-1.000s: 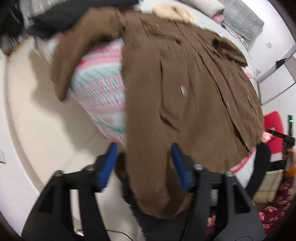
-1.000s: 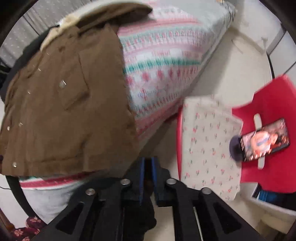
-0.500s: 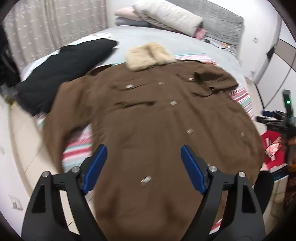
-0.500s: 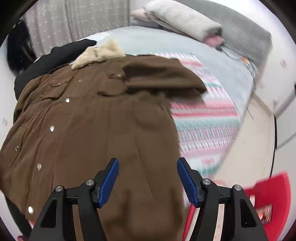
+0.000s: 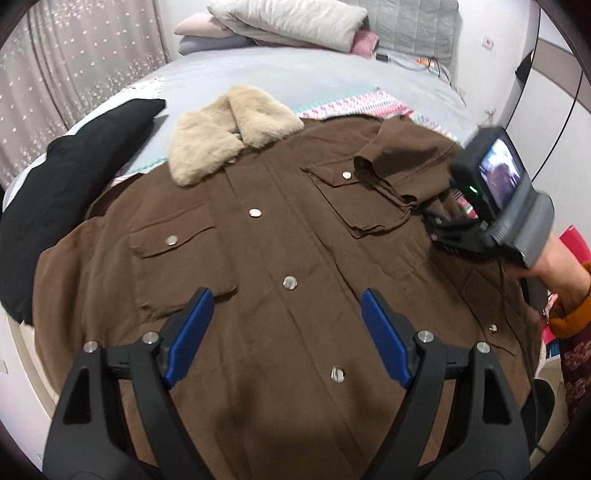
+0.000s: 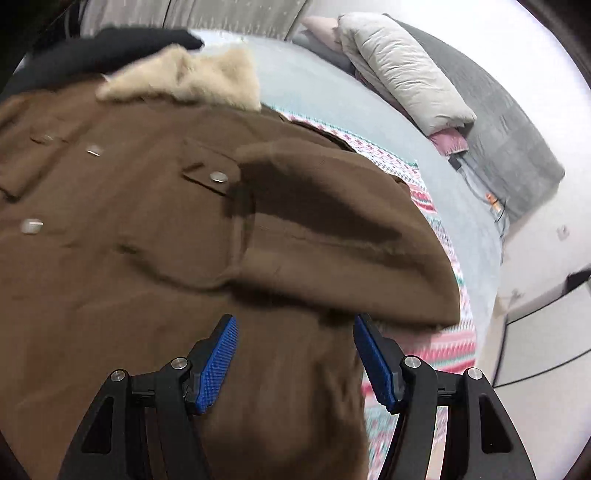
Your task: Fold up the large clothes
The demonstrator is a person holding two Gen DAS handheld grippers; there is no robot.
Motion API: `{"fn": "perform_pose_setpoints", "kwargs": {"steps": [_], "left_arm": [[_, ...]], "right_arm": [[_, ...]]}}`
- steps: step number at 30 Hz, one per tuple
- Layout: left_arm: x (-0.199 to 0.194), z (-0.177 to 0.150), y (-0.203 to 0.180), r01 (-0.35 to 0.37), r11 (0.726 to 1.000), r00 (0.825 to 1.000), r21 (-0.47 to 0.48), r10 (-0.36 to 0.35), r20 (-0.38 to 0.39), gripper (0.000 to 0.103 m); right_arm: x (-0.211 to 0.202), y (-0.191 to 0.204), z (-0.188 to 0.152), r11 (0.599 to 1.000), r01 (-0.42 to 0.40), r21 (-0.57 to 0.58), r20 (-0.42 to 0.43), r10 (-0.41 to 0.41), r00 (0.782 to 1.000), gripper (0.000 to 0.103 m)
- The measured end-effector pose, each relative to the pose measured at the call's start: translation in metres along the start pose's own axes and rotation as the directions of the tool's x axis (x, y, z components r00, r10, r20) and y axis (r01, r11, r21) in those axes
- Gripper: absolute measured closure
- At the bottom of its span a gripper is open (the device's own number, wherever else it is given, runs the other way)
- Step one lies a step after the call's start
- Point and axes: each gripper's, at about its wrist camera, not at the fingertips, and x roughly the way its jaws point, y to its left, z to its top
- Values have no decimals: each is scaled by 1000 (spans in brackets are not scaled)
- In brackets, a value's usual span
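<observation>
A large brown coat (image 5: 288, 258) with a beige fur collar (image 5: 229, 129) lies front-up and buttoned on the bed. Its right sleeve (image 5: 402, 155) is folded across the chest; it also shows in the right wrist view (image 6: 325, 221). My left gripper (image 5: 286, 332) is open and empty above the coat's middle. My right gripper (image 6: 293, 358) is open and empty just above the coat (image 6: 110, 240) below the folded sleeve. In the left wrist view the right gripper's body shows at the coat's right side, held by a hand.
The coat lies on a striped patterned blanket (image 6: 436, 221) over a grey bedspread (image 5: 295, 74). A black garment (image 5: 74, 177) lies left of the coat. Pillows and folded bedding (image 5: 288, 22) sit at the head of the bed. The curtain (image 5: 74, 55) hangs at left.
Both grippers rose from the bed's edge and hem to above the coat. The right gripper went from shut to open. The left stayed open.
</observation>
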Motion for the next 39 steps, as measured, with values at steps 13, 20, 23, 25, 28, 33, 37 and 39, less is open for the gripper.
{"fn": "perform_pose_setpoints", "kwargs": {"steps": [13, 20, 23, 25, 28, 33, 37, 39], "left_arm": [[55, 24, -28, 15, 999, 999, 30, -14, -35, 21], [65, 40, -47, 30, 998, 999, 52, -29, -21, 21], [71, 46, -52, 29, 997, 1000, 68, -28, -9, 21], [76, 51, -57, 23, 997, 1000, 79, -24, 1, 21], [89, 60, -62, 16, 996, 1000, 86, -18, 25, 21], [119, 74, -66, 13, 999, 998, 42, -15, 64, 21], [140, 74, -67, 12, 1000, 999, 27, -14, 50, 21], [149, 72, -64, -5, 999, 999, 37, 4, 32, 21]], "right_arm": [[37, -63, 16, 977, -182, 114, 79, 173, 982, 95], [17, -155, 19, 953, -61, 297, 136, 21, 990, 96], [19, -212, 14, 920, 16, 392, 111, -65, 992, 96], [22, -247, 7, 891, 79, 447, 78, -127, 989, 96], [34, -312, -13, 820, 160, 550, 11, -198, 980, 97], [75, -394, -52, 685, 308, 660, -154, -278, 948, 98], [126, -403, -85, 658, 335, 675, -276, -196, 941, 98], [149, -385, -91, 690, 409, 598, -371, -215, 904, 98]]}}
